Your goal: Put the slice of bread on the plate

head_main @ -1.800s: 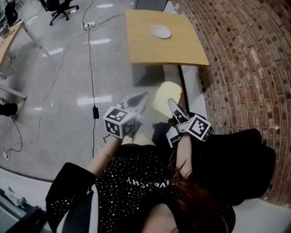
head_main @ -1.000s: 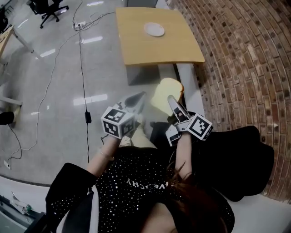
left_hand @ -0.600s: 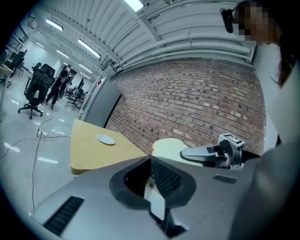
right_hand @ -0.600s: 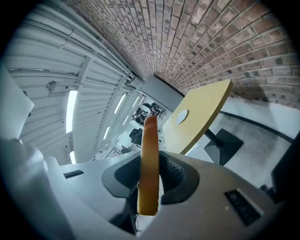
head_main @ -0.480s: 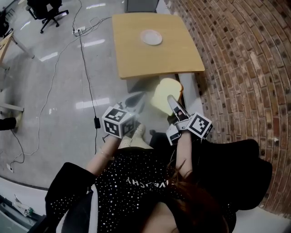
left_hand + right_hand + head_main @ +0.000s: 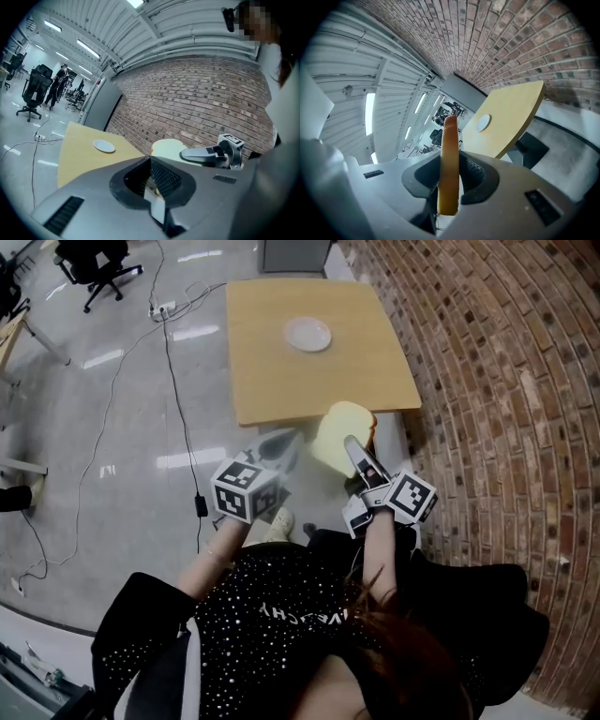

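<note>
Bright even light, fisheye-warped edges

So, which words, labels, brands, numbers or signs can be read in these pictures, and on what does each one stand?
Black top: one line of white letters, seen upside down; too blurred to read for sure.
Left marker cube and right marker cube: black-and-white square patterns only, no letters.
Small white label beside the right cube: too small to read.
Slice of bread, plate, table: no text.
</note>
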The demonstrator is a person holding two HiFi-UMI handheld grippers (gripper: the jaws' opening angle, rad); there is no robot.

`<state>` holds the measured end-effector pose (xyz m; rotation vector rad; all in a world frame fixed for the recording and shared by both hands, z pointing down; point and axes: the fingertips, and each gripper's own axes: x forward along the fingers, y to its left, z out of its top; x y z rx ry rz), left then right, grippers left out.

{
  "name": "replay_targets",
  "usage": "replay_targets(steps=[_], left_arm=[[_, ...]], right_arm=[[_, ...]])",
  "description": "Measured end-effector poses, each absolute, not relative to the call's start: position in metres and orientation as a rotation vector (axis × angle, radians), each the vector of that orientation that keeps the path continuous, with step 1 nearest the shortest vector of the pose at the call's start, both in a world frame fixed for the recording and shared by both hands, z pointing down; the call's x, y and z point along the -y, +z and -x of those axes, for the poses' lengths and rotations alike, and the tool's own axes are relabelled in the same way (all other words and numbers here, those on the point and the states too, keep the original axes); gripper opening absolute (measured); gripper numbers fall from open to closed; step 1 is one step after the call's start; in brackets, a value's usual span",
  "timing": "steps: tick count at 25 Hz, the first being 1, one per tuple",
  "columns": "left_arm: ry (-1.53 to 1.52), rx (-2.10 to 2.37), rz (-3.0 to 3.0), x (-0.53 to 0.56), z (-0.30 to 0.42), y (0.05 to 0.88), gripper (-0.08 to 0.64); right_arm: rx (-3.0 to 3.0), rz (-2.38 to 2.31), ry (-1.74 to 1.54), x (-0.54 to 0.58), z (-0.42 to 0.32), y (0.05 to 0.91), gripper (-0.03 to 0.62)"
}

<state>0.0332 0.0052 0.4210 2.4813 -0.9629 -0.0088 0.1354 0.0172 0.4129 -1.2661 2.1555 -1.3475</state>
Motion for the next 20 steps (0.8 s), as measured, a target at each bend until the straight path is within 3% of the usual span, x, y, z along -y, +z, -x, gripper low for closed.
replay_targets(steps=[20], left_arm=[[-0.054,1.081,-2.466,0.025,-0.037,0.425,0.011]], right_arm=[[-2.233,1.204,-1.317,0.018,-0.149,0.418,0.095]])
